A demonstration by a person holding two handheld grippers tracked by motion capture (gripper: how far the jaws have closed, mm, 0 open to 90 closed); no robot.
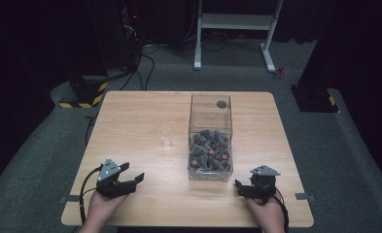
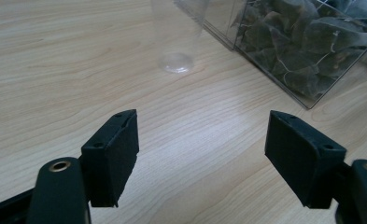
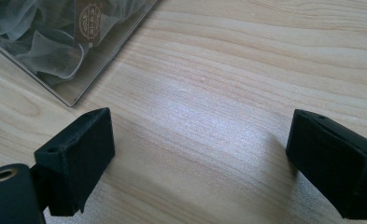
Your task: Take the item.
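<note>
high view, layout: we see a clear box (image 1: 210,141) mid-table, filled in its lower part with pyramid tea bags (image 1: 209,150); a clear plastic cup (image 1: 166,137) stands upright just beside it on its left, apart from it.
high view, grippers: left gripper (image 1: 130,177) near the front edge, left of the box; right gripper (image 1: 240,188) near the front edge, right of the box's near corner. Both empty, well short of cup and box.
high view, table: light wood table (image 1: 130,121), little else on it.
left gripper view, jaws: spread wide, nothing between them — bare wood.
left gripper view, targets: cup (image 2: 177,37) straight ahead, its base ring visible; box (image 2: 284,46) to its right with tea bags (image 2: 312,42) pressed against the wall, strings visible.
right gripper view, jaws: also spread wide, holding nothing.
right gripper view, targets: box corner (image 3: 74,88) at upper left; mesh bags with a paper tag (image 3: 88,21) behind the wall.
handling, tea bag: we judge it very light, soft, crushable — take it at the top peak or the tag, gentle squeeze.
handling, cup: light, thin-walled, tips easily; grip the wall low and lightly.
view differences: the high view gives the box's open top and fill level; the gripper views give strings, tag and cup base.
</note>
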